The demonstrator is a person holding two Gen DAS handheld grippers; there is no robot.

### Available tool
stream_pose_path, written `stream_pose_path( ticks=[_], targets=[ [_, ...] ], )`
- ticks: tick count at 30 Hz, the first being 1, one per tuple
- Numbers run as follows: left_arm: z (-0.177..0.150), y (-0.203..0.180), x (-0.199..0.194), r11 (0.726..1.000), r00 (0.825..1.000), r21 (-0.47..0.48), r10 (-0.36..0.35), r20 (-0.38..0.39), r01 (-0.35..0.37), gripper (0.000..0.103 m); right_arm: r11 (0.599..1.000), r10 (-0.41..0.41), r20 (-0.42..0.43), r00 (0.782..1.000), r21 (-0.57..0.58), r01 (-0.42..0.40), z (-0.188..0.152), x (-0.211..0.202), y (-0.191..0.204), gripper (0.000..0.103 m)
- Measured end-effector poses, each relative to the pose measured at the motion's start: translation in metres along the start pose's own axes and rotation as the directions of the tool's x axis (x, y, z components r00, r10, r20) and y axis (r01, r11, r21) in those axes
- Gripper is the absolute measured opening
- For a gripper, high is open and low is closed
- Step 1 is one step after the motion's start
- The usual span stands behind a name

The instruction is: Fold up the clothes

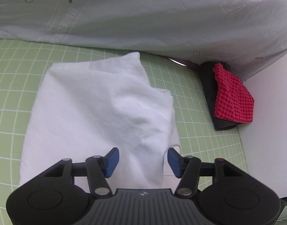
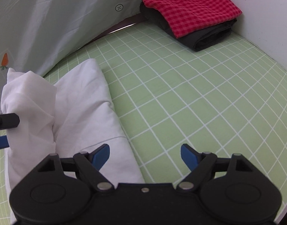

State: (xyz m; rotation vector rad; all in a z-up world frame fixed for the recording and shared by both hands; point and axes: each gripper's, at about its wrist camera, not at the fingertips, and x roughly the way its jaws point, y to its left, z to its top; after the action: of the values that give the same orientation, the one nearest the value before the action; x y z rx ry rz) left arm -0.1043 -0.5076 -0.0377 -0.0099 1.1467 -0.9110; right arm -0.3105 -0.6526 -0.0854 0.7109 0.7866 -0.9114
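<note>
Left gripper (image 1: 143,160): jaws stand apart, blue pads (image 1: 111,162) either side of a raised fold of the white garment (image 1: 98,108). Cloth sits between the pads, but they don't press on it, so nothing is held. Right gripper (image 2: 145,156): jaws wide, empty, hanging over the near right corner of the same garment, left pad above the hem, right pad above bare green grid sheet (image 2: 190,97).

Garment lies directly ahead of and under the left gripper, long axis running away from it toward the carrot-print cover (image 1: 143,18) at the back. It's partly folded: one layer is doubled over and bunched up in the middle, not flat. From the right wrist view the garment is to the left and forward; the right edge slants away up-left. The left gripper's tip shows at that view's left edge, against the bunched fold.

Key relation: the left gripper is nearer, right over the garment's middle; the right sits at its right edge, offset onto the sheet. Judgement: the next fold probably runs along the long axis, near end carried to far end, so the right gripper would need to shift left onto the hem.

Finished stack, red checked cloth (image 2: 190,7) on a folded black garment (image 2: 209,37), sits far right by the white wall (image 2: 265,28), well apart from both grippers.
</note>
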Motion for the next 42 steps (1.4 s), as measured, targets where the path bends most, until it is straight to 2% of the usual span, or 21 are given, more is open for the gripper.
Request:
stream_pose_path(
  ticks=[2, 4, 7, 10, 14, 19, 25, 28, 32, 34, 35, 37, 38, 39, 40, 42],
  targets=[
    [0.001, 0.006, -0.021, 0.998, 0.995, 0.031, 0.058, 0.078, -0.061, 0.072, 0.997, 0.071, 0.005, 0.997, 0.012, -0.071, 0.008, -0.003, 0.012, 0.084],
    [0.003, 0.014, -0.037, 0.986, 0.98, 0.053, 0.149, 0.136, -0.157, 0.079, 0.99, 0.142, 0.019, 0.99, 0.011, -0.143, 0.016, -0.008, 0.026, 0.084],
    [0.001, 0.041, -0.042, 0.958, 0.95, 0.009, 0.283, 0.133, -0.287, 0.08, 0.969, 0.247, 0.056, 0.967, -0.04, -0.245, 0.02, -0.015, 0.055, 0.085],
    [-0.008, 0.072, -0.043, 0.942, 0.94, -0.067, 0.335, 0.07, -0.33, 0.08, 0.954, 0.288, 0.031, 0.957, -0.092, -0.285, 0.016, -0.011, 0.082, 0.085],
    [-0.018, 0.091, -0.041, 0.931, 0.933, -0.086, 0.358, 0.034, -0.354, 0.08, 0.951, 0.294, -0.003, 0.956, -0.103, -0.293, 0.014, -0.002, 0.102, 0.085],
    [-0.026, 0.109, -0.038, 0.924, 0.928, -0.091, 0.372, -0.003, -0.371, 0.08, 0.958, 0.277, 0.055, 0.959, -0.091, -0.272, 0.012, -0.019, 0.101, 0.085],
    [-0.028, 0.116, -0.032, 0.925, 0.93, -0.101, 0.367, -0.025, -0.367, 0.08, 0.946, 0.319, 0.072, 0.945, -0.092, -0.312, 0.006, -0.027, 0.104, 0.085],
    [-0.029, 0.117, -0.032, 0.928, 0.933, -0.102, 0.358, -0.029, -0.359, 0.08, 0.931, 0.345, 0.015, 0.938, -0.135, -0.34, 0.005, -0.016, 0.117, 0.086],
    [-0.032, 0.119, -0.031, 0.927, 0.933, -0.107, 0.358, -0.04, -0.36, 0.08, 0.915, 0.365, -0.097, 0.926, -0.145, -0.376, 0.004, 0.018, 0.134, 0.086],
    [-0.033, 0.12, -0.032, 0.926, 0.933, -0.111, 0.358, -0.044, -0.361, 0.08, 0.898, 0.38, -0.159, 0.911, -0.172, -0.404, 0.005, 0.035, 0.144, 0.086],
    [-0.034, 0.121, -0.032, 0.926, 0.933, -0.113, 0.358, -0.046, -0.361, 0.08, 0.888, 0.384, -0.191, 0.904, -0.191, -0.418, 0.006, 0.04, 0.149, 0.082],
    [-0.034, 0.121, -0.033, 0.925, 0.932, -0.114, 0.359, -0.047, -0.362, 0.08, 0.875, 0.369, -0.228, 0.901, -0.243, -0.419, 0.011, 0.041, 0.155, 0.057],
    [-0.034, 0.121, -0.033, 0.925, 0.932, -0.115, 0.359, -0.046, -0.362, 0.08, 0.862, 0.394, -0.243, 0.886, -0.235, -0.448, 0.016, 0.04, 0.152, 0.033],
    [-0.034, 0.121, -0.034, 0.925, 0.932, -0.116, 0.36, -0.045, -0.362, 0.08, 0.841, 0.469, -0.262, 0.844, -0.161, -0.517, 0.024, 0.04, 0.144, 0.016],
    [-0.034, 0.121, -0.034, 0.925, 0.933, -0.12, 0.358, -0.045, -0.361, 0.08, 0.793, 0.582, -0.279, 0.764, -0.01, -0.609, 0.033, 0.045, 0.128, 0.014],
    [-0.033, 0.121, -0.033, 0.926, 0.935, -0.126, 0.352, -0.047, -0.355, 0.08, 0.639, 0.769, -0.237, 0.593, 0.262, -0.723, 0.046, 0.053, 0.098, 0.011]
  ],
)
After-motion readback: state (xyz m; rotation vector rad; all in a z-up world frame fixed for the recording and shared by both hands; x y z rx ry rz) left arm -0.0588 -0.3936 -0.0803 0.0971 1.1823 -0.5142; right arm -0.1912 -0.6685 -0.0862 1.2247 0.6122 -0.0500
